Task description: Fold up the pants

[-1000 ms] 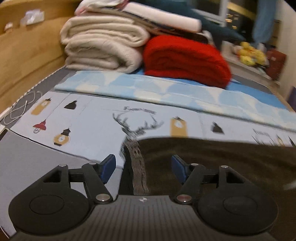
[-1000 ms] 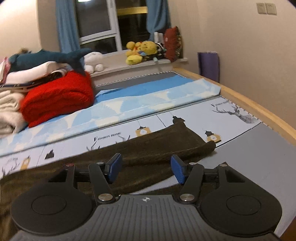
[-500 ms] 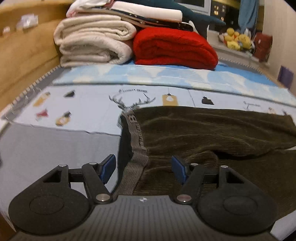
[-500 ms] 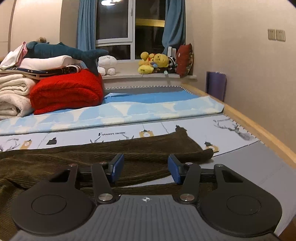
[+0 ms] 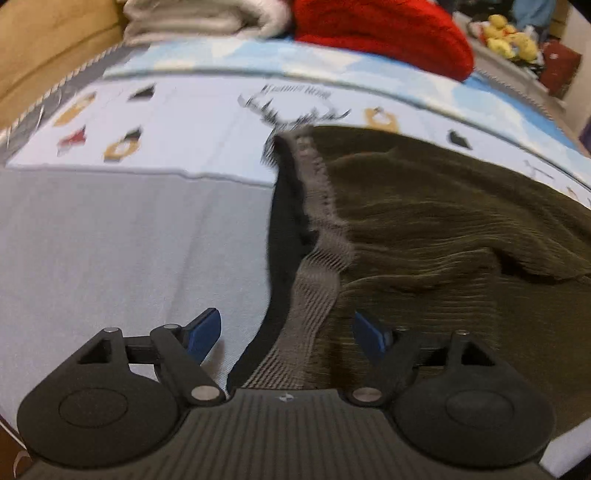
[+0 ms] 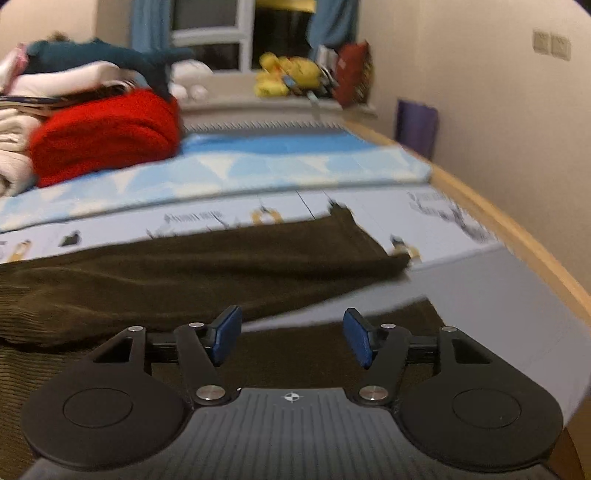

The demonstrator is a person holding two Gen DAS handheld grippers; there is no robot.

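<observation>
Pants (image 5: 443, 229) spread on printed bed (image 5: 129, 240), red blanket (image 6: 107, 136) stacked behind, window (image 6: 229, 33) beyond, left tongs (image 5: 286, 334) and right tongs (image 6: 291, 339) both held wide, nothing gripped

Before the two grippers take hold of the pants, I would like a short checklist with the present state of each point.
1. Left gripper open: ok, jaws stand apart, nothing between them.
2. Right gripper open: ok, jaws apart, nothing held.
3. Left gripper lined up with the waistband: ok, the ribbed band runs between its fingers.
4. Right gripper over a leg end: ok, the nearer leg lies below it and the farther leg lies beyond it.
5. Pants flat: not ok, folds and wrinkles show near the crotch.
6. Contact with the cloth: cannot tell, both views are blurred.
</observation>
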